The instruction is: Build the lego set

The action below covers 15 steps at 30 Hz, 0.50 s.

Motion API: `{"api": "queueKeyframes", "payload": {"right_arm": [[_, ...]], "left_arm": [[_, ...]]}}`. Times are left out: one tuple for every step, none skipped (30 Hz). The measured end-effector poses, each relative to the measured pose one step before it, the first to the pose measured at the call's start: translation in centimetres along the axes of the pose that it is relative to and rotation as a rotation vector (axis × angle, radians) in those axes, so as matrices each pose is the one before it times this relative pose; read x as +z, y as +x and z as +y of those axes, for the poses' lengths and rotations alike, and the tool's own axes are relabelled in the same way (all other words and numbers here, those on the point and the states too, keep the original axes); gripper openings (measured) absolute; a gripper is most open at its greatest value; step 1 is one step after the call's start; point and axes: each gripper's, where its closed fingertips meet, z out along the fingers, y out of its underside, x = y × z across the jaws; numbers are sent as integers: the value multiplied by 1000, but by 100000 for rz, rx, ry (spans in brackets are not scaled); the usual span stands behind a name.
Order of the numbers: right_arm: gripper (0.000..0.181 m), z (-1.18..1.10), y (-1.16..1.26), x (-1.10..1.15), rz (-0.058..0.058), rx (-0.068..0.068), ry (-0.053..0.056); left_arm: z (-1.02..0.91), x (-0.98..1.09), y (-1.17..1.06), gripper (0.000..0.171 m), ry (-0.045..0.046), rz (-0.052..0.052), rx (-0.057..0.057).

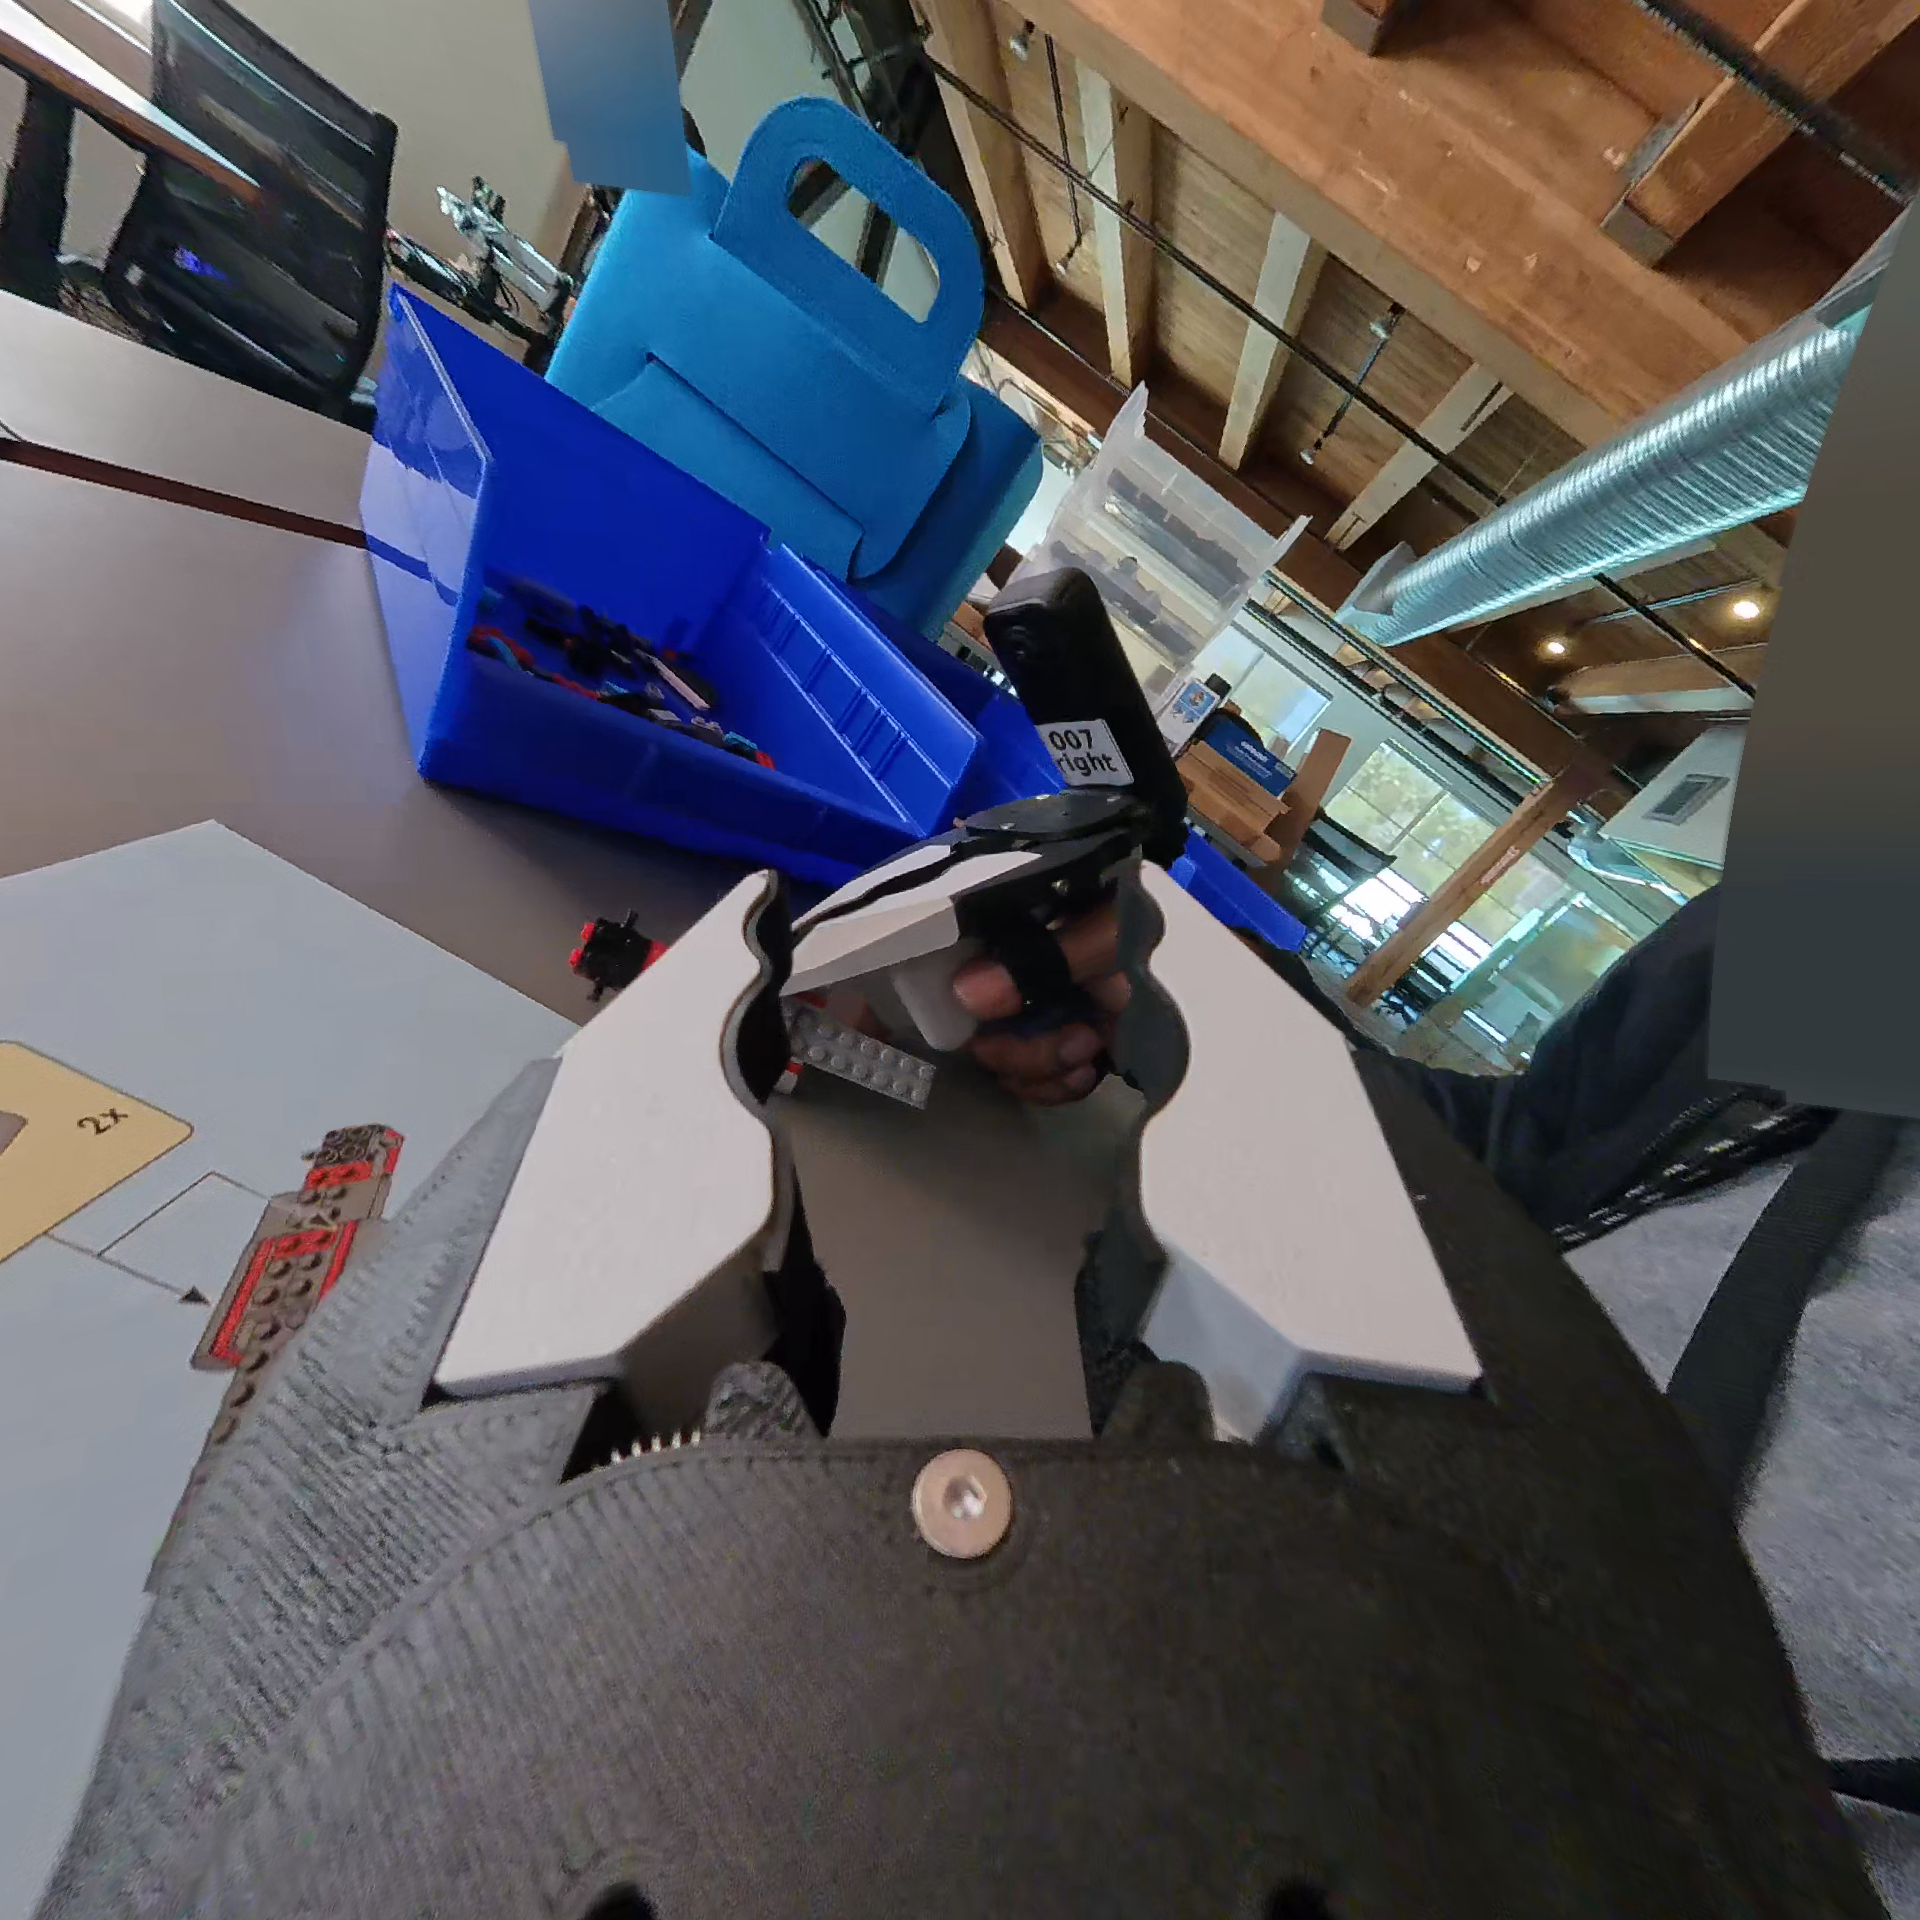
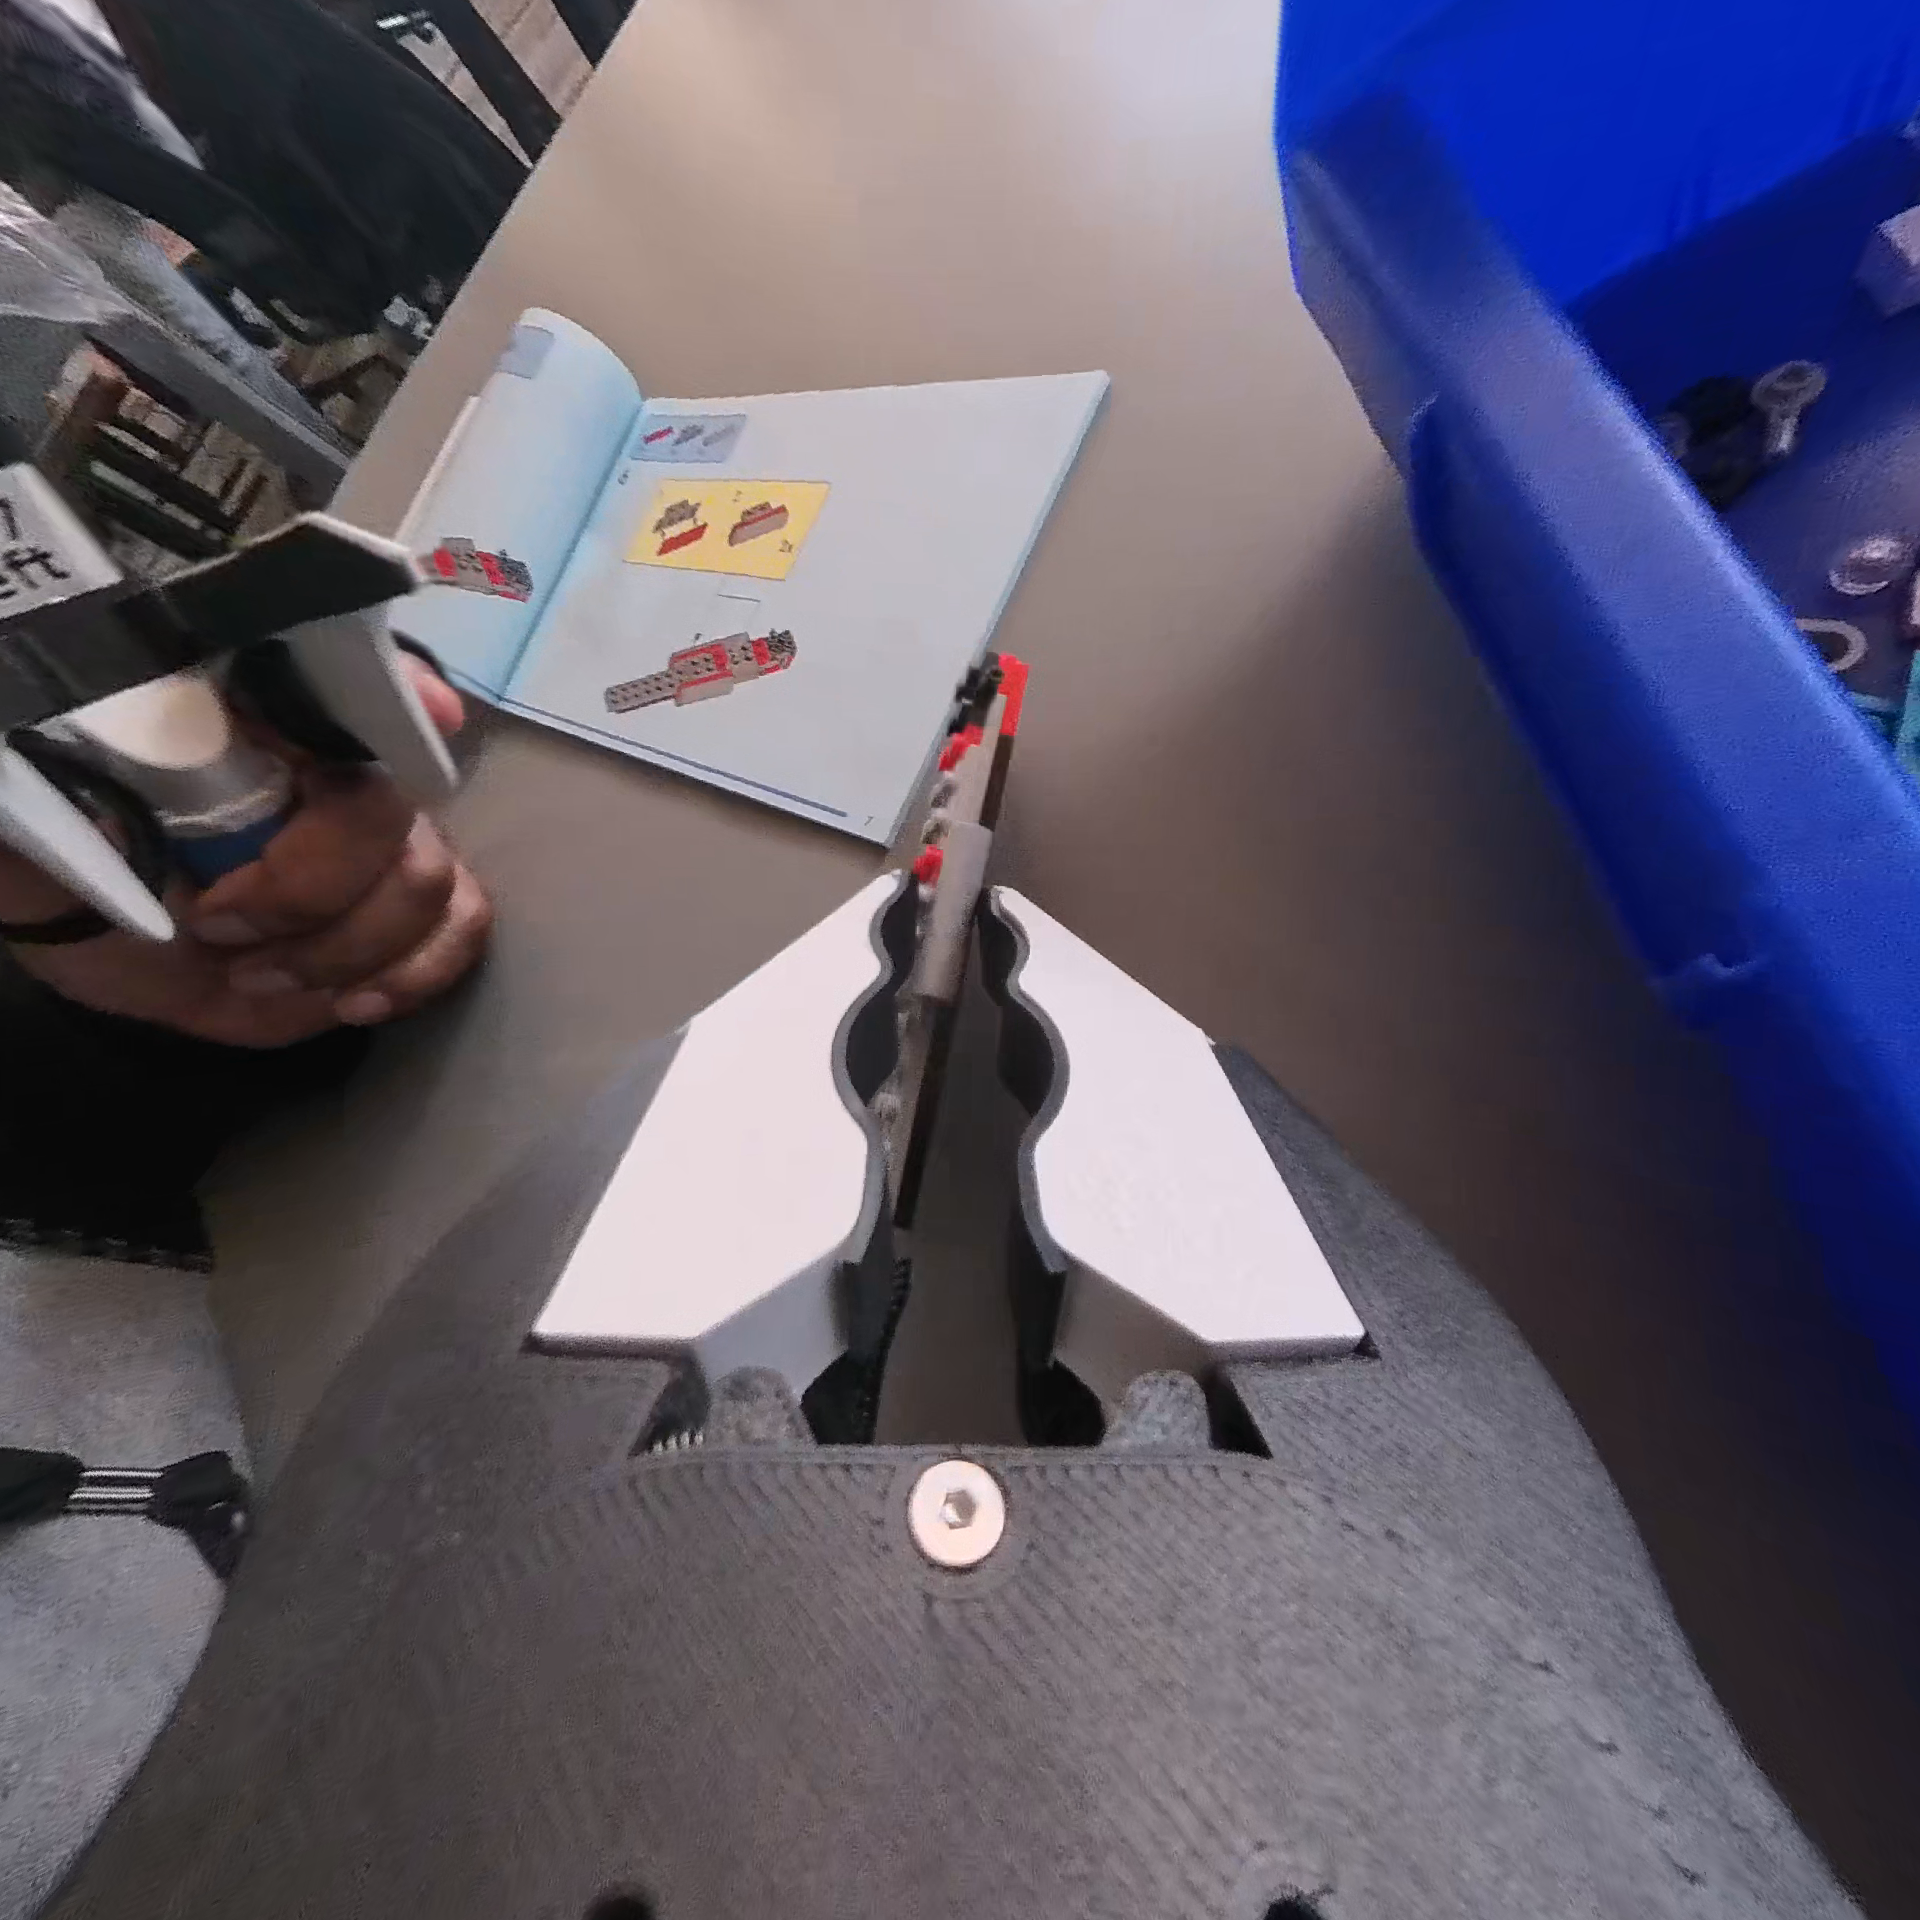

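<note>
With my right gripper (image 2: pixel 943 904) clamped on the grey-and-red lego strip (image 2: pixel 961 831), long axis running to 12 o'clock, my left gripper (image 1: pixel 935 987) gapes empty, that strip nearest at its 11 o'clock.

Each gripper is built from a dark grey, ribbed printed body in which a single silver hex-socket screw (image 2: pixel 957 1513) is set on the midline. On the right gripper (image 2: pixel 943 935) two light grey angular fingers (image 2: pixel 727 1174) with wavy, scalloped inner edges lined in black are mounted; the same shape is seen on the left gripper (image 1: pixel 951 997). Gear teeth are visible at the base of the fingers. A black upright camera (image 1: pixel 1081 696) with a white label is carried on top of the right gripper. A black strap is worn across the fingers of the hand (image 1: pixel 1039 1023). A grey garment and a dark lanyard (image 1: pixel 1683 1174) are worn.
</note>
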Motion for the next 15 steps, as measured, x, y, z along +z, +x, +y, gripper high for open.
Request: {"api": "queueKeyframes", "payload": {"right_arm": [[14,-6,113,13,1328,-249,-21],[14,0,68,-7,1034,-78,30],[14,1,97,-23,1159,-65,69],[15,18,118,-25,1416,-183,55],[15,7,139,-36,1656,-301,88],[16,12,149,-49,1797,-441,110],[16,7,153,-41,1836,-464,91],[16,3,135,-24,1694,-493,115],[18,-1,76,-23,1381,-572,96],[20,-13,39,-15,1074,-477,219],[23,-27,20,-37,884,-314,316],[26,-26,40,-40,784,-190,396],[28,-10,14,-66,475,-95,323],[31,-5,-7,-82,70,-93,380],[33,0,51,-112,241,1,381]], "left_arm": [[56,-354,198,62,555,-577,949],[10,-384,182,62,684,-579,798],[-4,-385,153,62,687,-431,529],[-34,-348,84,62,514,-338,186],[-93,-308,43,62,694,-77,-276],[-126,-271,-24,62,660,73,-675],[-86,-192,-86,62,287,-28,-1063],[-61,-144,-61,62,110,241,-1286],[-35,-102,-44,62,37,260,-1046],[2,-78,-20,61,-143,27,-502],[66,-58,46,61,-338,-65,190],[150,-43,70,61,-759,-210,614],[170,-51,111,61,-860,-126,822],[151,-59,112,61,-659,-197,712],[115,-82,96,61,-417,-199,540]]}}
